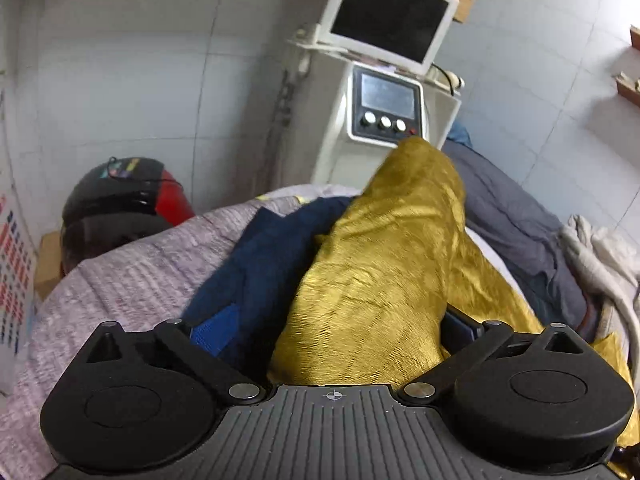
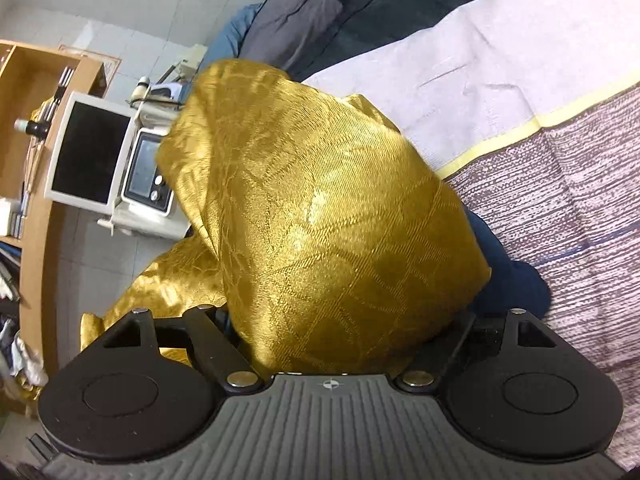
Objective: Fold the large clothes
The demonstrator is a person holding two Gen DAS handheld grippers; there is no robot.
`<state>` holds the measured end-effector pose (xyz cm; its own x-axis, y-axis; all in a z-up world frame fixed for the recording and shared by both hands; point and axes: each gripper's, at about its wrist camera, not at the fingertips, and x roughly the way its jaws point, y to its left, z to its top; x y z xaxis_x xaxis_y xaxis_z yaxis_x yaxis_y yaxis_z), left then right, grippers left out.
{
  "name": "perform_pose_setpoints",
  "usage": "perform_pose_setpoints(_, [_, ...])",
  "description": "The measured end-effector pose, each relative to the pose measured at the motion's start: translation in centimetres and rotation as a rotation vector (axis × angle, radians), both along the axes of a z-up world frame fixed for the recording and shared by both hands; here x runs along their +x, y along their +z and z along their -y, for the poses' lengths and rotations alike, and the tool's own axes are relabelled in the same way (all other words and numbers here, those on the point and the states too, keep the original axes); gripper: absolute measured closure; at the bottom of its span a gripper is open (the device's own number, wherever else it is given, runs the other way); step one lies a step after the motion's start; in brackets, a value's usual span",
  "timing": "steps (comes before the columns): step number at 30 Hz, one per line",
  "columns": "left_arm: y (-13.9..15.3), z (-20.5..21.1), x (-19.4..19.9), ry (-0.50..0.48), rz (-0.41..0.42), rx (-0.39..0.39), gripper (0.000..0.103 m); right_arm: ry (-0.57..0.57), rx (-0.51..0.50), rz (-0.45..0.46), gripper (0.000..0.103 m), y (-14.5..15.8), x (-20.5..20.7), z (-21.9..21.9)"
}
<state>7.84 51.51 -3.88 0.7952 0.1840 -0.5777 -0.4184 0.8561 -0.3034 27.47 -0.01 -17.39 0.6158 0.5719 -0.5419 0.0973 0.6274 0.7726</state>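
A large shiny golden cloth (image 1: 384, 256) is bunched up and lifted over the bed; it fills the middle of the right wrist view (image 2: 320, 232) too. My left gripper (image 1: 340, 336) is shut on the golden cloth, which drapes over its fingers and hides the tips. My right gripper (image 2: 332, 332) is shut on the same cloth, its fingertips also covered. A dark blue garment (image 1: 256, 256) lies on the bed under the golden cloth and peeks out in the right wrist view (image 2: 508, 280).
The bed has a mottled grey-purple cover (image 1: 132, 268) (image 2: 580, 216). A grey duvet (image 1: 516, 216) and a beige garment (image 1: 600, 256) lie at its far side. A white machine with a screen and knobs (image 1: 384, 100) stands by the tiled wall; a black-red helmet (image 1: 120, 200) sits beside the bed.
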Motion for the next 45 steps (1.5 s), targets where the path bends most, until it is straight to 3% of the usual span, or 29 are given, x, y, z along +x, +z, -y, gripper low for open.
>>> perform_pose_setpoints(6, [2.7, -0.9, -5.0, 0.084, 0.043, 0.023, 0.000, 0.060, -0.054, 0.030, 0.009, 3.5, -1.0, 2.1])
perform_pose_setpoints(8, [3.5, -0.5, -6.3, 0.101, 0.058, 0.049, 0.000, 0.011, -0.036, 0.011, 0.002, 3.7, -1.5, 3.3])
perform_pose_setpoints(12, [5.1, 1.0, -7.7, 0.148, 0.045, 0.134, 0.000, -0.148, 0.055, -0.031, 0.003, 3.3, -2.8, 6.6])
perform_pose_setpoints(15, [6.3, 2.5, -9.3, 0.127, 0.130, 0.108, 0.000, -0.192, -0.060, 0.011, 0.003, 4.6, -3.6, 7.7])
perform_pose_setpoints(18, [7.2, 5.5, -9.3, 0.016, 0.156, 0.126, 0.000, -0.122, -0.284, 0.177, 0.012, 7.4, -5.4, 6.5])
perform_pose_setpoints(20, [7.0, 7.9, -8.7, -0.054, 0.141, 0.170, 0.000, -0.024, -0.481, 0.344, 0.018, 9.6, -6.9, 3.8])
perform_pose_setpoints(22, [5.9, 9.9, -7.3, -0.119, 0.086, 0.230, 0.000, 0.143, -0.622, 0.495, 0.018, 10.7, -8.3, 0.6])
perform_pose_setpoints(24, [4.3, 10.8, -5.5, -0.143, 0.011, 0.276, 0.000, 0.334, -0.717, 0.549, 0.020, 10.4, -8.9, -2.7])
perform_pose_setpoints(27, [2.5, 10.1, -2.8, -0.126, -0.059, 0.308, 0.000, 0.456, -0.807, 0.489, 0.020, 8.6, -8.1, -5.8])
perform_pose_setpoints(30, [1.3, 8.1, 0.0, -0.103, -0.139, 0.295, 0.000, 0.463, -0.862, 0.401, 0.015, 6.6, -5.4, -7.1])
perform_pose_setpoints(32, [0.7, 6.7, 1.2, -0.091, -0.168, 0.252, 0.000, 0.450, -0.866, 0.348, 0.005, 6.0, -3.1, -7.3])
perform_pose_setpoints(36, [-0.5, 5.4, 3.2, -0.104, -0.200, 0.194, 0.000, 0.457, -0.855, 0.270, 0.001, 5.1, 0.4, -7.7])
perform_pose_setpoints(39, [-0.9, 5.6, 3.5, -0.096, -0.201, 0.205, 0.000, 0.481, -0.865, 0.220, 0.000, 4.4, 1.8, -8.2])
perform_pose_setpoints(45, [0.3, 6.3, 2.7, -0.088, -0.209, 0.227, 0.000, 0.450, -0.859, 0.220, 0.000, 5.0, 1.2, -8.0])
